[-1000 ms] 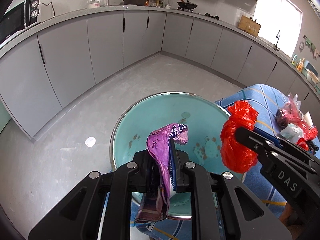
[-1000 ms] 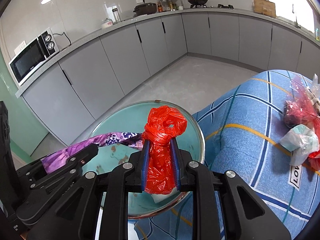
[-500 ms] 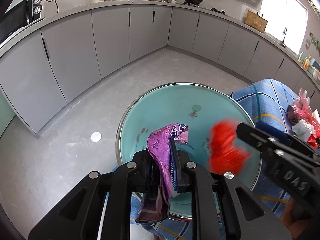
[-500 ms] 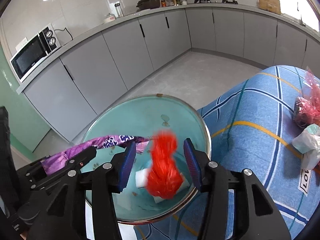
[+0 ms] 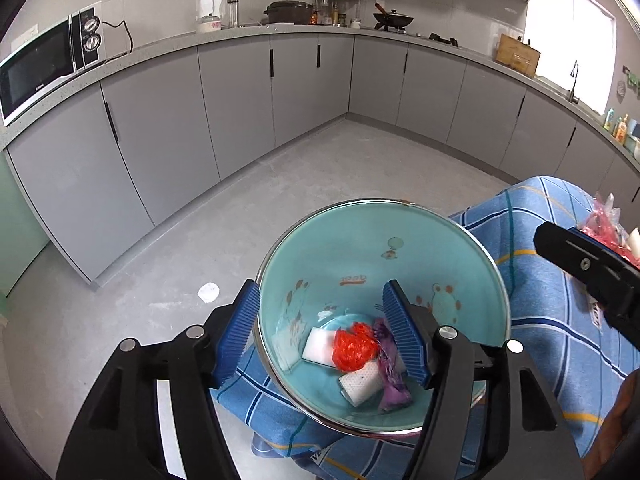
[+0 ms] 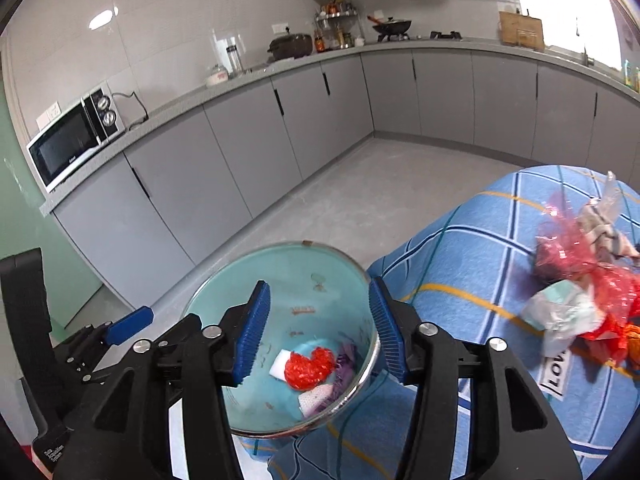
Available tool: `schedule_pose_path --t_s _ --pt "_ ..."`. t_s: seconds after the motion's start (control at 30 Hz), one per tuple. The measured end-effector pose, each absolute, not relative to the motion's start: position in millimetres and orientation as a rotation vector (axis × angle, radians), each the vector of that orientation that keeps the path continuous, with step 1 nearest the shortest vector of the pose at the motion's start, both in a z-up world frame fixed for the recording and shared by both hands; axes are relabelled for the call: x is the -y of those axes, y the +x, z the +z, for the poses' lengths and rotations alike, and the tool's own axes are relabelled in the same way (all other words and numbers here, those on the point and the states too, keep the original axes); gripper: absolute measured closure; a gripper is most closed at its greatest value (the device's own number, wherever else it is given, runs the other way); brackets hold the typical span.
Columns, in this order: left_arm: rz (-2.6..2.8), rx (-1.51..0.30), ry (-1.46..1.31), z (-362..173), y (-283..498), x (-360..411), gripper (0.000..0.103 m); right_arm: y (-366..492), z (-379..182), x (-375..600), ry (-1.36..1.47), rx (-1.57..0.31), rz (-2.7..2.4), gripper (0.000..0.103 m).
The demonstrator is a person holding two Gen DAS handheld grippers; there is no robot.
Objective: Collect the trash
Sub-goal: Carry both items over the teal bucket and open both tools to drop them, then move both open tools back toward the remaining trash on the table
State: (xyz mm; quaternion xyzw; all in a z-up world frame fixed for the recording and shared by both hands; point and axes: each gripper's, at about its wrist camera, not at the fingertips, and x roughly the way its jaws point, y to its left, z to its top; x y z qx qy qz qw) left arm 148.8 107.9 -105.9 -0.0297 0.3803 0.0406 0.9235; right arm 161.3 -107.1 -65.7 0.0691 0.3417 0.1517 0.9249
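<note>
Blue checked cloth [image 5: 540, 320] bears the teal bowl [image 5: 400, 224]; red bag [image 5: 354, 346] and purple wrapper [image 5: 390, 380] are seen inside it, below both just-opened, empty grippers: left gripper [image 5: 324, 336], right gripper [image 6: 318, 332].

You see a bright kitchen in daylight: the window [image 5: 568, 36] at upper right blows out to white, and a ceiling lamp's glare [image 6: 102, 20] shines on the wall tiles. Fisheye distortion bows the counter [image 5: 240, 36] and cabinets; dark vignetting rims both pictures. Focus is sharp throughout, shadows soft and faint.
</note>
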Motion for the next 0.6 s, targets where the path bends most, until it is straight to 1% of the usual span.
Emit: schedule_pose_path --t_s 0.1,0.6 --pt "0.079 -0.766 -0.051 -98.4 144.2 -100.2 0.036 156.4 -63.9 116.4 0.152 -0.693 0.29 0.049" --pt "-0.09 -0.747 0.016 -82.7 120.1 -25.2 0.036 112.7 -60.2 196.0 0.198 -0.668 0.126 0.049"
